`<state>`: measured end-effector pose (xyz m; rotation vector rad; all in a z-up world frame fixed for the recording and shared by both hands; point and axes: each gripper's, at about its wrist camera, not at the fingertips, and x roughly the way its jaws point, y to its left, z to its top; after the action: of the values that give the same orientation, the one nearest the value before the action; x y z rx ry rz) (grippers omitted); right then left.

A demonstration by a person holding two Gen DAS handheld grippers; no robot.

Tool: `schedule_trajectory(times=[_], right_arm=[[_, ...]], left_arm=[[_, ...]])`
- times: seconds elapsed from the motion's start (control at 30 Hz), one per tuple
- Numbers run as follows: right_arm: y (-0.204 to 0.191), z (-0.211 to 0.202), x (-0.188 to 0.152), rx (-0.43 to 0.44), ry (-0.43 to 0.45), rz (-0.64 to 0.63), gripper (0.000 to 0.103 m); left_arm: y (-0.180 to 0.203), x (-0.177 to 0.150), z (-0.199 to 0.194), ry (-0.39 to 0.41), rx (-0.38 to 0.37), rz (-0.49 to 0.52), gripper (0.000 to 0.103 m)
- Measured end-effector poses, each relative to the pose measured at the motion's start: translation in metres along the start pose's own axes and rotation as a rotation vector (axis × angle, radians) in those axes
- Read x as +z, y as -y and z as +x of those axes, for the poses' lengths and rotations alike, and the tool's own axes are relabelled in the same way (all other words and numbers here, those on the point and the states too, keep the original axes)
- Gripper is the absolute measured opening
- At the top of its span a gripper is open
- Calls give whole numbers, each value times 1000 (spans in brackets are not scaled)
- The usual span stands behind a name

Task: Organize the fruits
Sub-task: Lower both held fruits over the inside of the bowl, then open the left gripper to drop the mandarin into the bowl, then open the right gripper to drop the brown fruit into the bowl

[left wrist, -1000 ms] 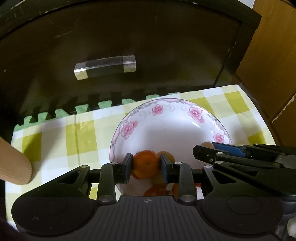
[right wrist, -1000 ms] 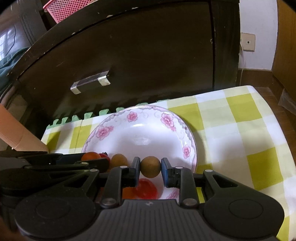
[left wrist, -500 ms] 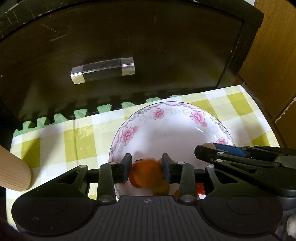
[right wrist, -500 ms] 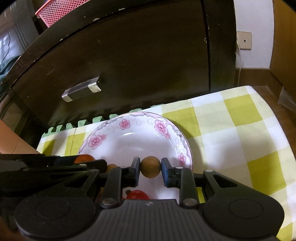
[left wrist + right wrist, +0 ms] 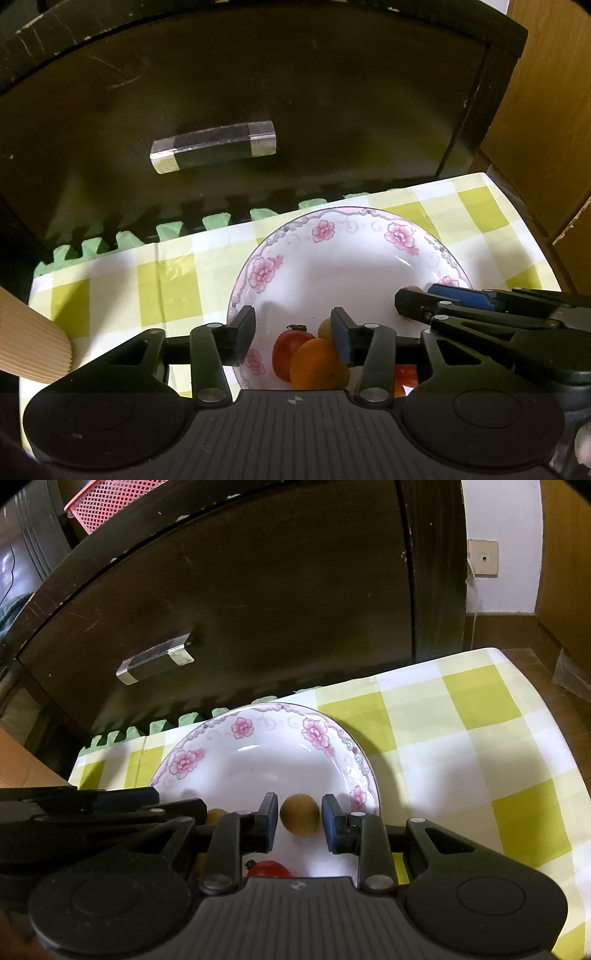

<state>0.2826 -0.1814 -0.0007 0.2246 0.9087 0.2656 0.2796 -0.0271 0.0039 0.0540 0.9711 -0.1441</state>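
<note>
A white plate with pink flowers (image 5: 354, 236) (image 5: 258, 734) lies on a yellow-checked cloth. My left gripper (image 5: 292, 328) is open above its near side. Below it in the plate lie an orange fruit (image 5: 317, 363), a red tomato (image 5: 286, 350) and a small yellow fruit (image 5: 325, 326). My right gripper (image 5: 299, 818) is open with a round brown fruit (image 5: 299, 814) between its jaws, with small gaps on both sides. A red tomato (image 5: 267, 868) shows below it. Each gripper appears at the side of the other's view.
A dark wooden cabinet with a clear handle (image 5: 214, 146) (image 5: 155, 664) stands right behind the cloth. A green foam mat edge (image 5: 166, 232) sticks out under the cloth. A ribbed cardboard piece (image 5: 26, 339) lies at the left. A pink basket (image 5: 110, 502) sits on the cabinet.
My left gripper opened and the orange fruit dropped into the plate among the other fruits. My right gripper opened around the brown fruit. Both grippers drew back a little.
</note>
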Motion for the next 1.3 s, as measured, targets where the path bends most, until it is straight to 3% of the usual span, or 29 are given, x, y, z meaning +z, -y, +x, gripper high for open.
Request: schedule_trajectory(times=[0.27,0.83,1.3], right_arm=[[-1,-9,-1,-7,16,-2,30],[-23,-51,-28,12,34,-53,33],[-40,-67,-83,45,-20,-121,33]], left_arm=[[-5,-6,-18,21,-17,-3,65],[-17,-40,-52,1,-32,-11,67],[-39,-62,-61,-57,-3,-6,69]])
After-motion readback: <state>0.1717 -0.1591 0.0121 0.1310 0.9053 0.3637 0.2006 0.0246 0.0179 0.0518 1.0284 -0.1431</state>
